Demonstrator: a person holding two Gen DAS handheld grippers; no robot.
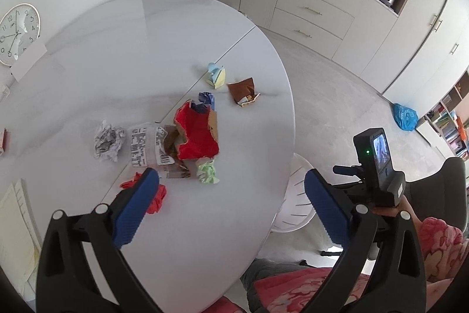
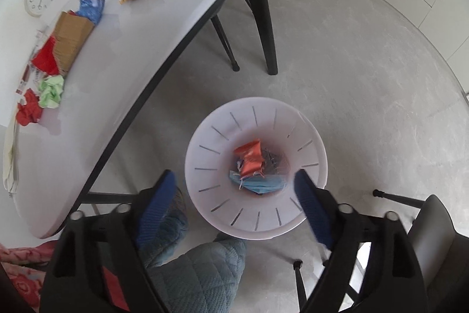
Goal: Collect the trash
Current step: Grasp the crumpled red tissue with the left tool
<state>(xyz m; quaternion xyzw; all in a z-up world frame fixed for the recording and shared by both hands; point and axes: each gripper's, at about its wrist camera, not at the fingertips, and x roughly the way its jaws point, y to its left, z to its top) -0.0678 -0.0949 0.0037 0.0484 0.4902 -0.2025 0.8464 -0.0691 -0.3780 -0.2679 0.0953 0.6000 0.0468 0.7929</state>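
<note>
My left gripper point(image 1: 231, 181) hangs open over the near part of the white table point(image 1: 117, 49), nothing between its blue fingers. Trash lies ahead of it: a red and brown torn box point(image 1: 196, 134), a green crumpled paper point(image 1: 208, 172), a red scrap point(image 1: 155, 198) by the left finger, a crumpled newspaper ball point(image 1: 108, 143), printed labels point(image 1: 146, 145), a brown wrapper point(image 1: 243, 91). My right gripper point(image 2: 234, 181) stands open above the white slotted bin point(image 2: 255, 166) on the floor. An orange wrapper point(image 2: 250, 157) and a blue face mask point(image 2: 261, 184) lie inside the bin.
A wall clock point(image 1: 17, 34) lies at the table's far left. Dark table legs point(image 2: 263, 19) and a chair's legs point(image 2: 392, 197) stand near the bin. The person's quilted slippers point(image 2: 199, 275) are beside it. Cabinets point(image 1: 316, 16) line the far wall.
</note>
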